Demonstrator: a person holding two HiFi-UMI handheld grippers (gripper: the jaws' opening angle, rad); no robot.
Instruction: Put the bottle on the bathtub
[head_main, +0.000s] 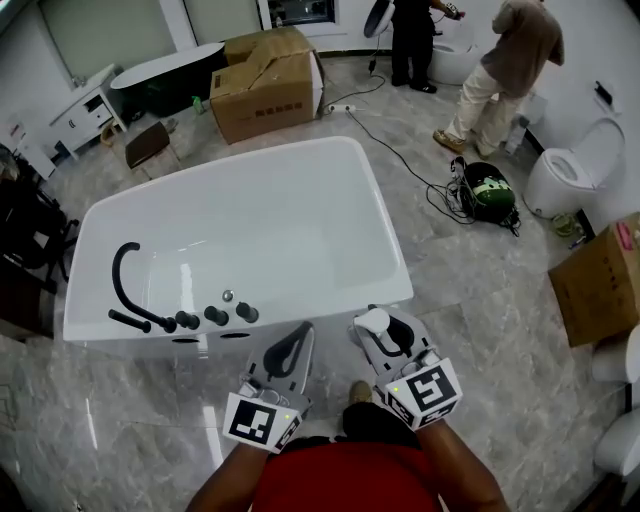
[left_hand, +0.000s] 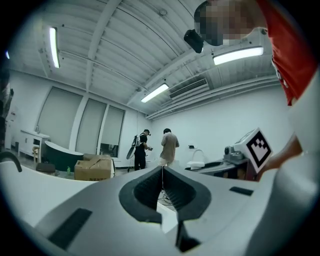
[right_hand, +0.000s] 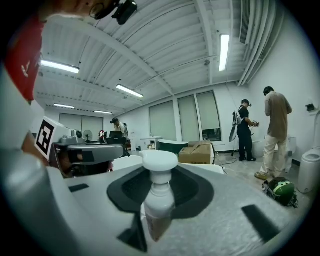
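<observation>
The white bathtub (head_main: 300, 165) fills the middle of the head view, with a black faucet (head_main: 125, 285) and black knobs (head_main: 215, 316) on its near left rim. My right gripper (head_main: 388, 330) is shut on a small white pump bottle (head_main: 373, 322) and hovers just off the tub's near right corner. In the right gripper view the bottle (right_hand: 159, 202) stands upright between the jaws of that gripper (right_hand: 160, 175). Beside it, my left gripper (head_main: 300, 335) is shut and holds nothing. Its jaws (left_hand: 161, 172) meet in the left gripper view.
Cardboard boxes (head_main: 265, 85) and a dark tub (head_main: 165, 75) stand beyond the bathtub. Two people (head_main: 515, 70) work at the back right. A cable and a green bag (head_main: 490, 192) lie on the floor to the right, near a toilet (head_main: 575, 175) and another box (head_main: 600, 285).
</observation>
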